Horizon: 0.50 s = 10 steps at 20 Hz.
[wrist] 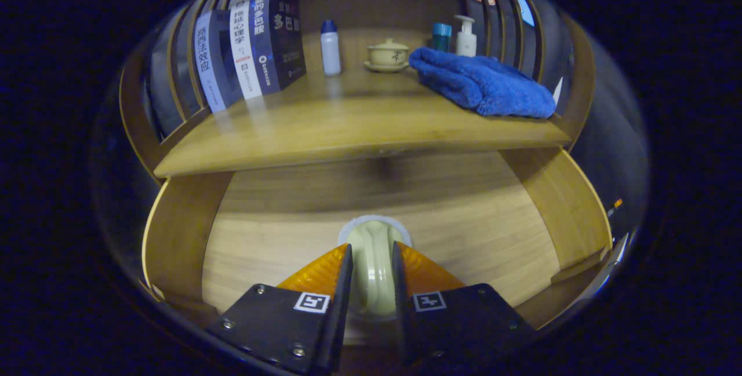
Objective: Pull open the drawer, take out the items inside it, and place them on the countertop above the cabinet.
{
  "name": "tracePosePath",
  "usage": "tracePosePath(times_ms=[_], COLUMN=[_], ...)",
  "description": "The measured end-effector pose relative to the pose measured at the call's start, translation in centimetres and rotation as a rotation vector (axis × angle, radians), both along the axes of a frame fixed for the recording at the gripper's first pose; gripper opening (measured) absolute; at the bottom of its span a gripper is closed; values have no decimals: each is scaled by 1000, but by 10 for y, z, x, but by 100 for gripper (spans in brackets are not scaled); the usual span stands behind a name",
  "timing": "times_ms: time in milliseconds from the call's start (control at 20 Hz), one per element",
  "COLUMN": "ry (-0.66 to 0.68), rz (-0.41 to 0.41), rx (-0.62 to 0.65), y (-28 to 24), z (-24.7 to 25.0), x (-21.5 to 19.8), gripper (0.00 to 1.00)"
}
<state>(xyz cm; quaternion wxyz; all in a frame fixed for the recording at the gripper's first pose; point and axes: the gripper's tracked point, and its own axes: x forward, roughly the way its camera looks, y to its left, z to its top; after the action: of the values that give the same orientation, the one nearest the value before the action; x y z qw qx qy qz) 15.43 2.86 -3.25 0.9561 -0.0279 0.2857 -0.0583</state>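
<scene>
The wooden drawer (179,231) stands pulled open below the countertop (348,127). My gripper (373,251) reaches down into it, and both fingers press on a pale glazed ceramic piece (374,234) held between them. The piece has a rounded top with a white rim and sits low over the drawer floor (475,231); whether it touches the floor I cannot tell. Its lower part is hidden behind the fingers. Beside it the drawer floor is bare wood.
On the countertop stand several books (249,46) at the back left, a white bottle with a blue cap (330,48), a lidded tea bowl on a saucer (387,54), a folded blue towel (484,83), a teal container (441,36) and a white pump bottle (465,37). Slatted rails flank the top.
</scene>
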Motion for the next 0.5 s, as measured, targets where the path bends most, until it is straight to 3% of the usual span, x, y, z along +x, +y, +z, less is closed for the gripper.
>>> tracePosePath(times_ms=[100,350,500], ry=[-36,-41,-115], rz=[12,20,40], rx=[-12,-6,-16], y=[-1,1,6], z=[-11,-10,8], x=[9,10,7], gripper=[13,13,13])
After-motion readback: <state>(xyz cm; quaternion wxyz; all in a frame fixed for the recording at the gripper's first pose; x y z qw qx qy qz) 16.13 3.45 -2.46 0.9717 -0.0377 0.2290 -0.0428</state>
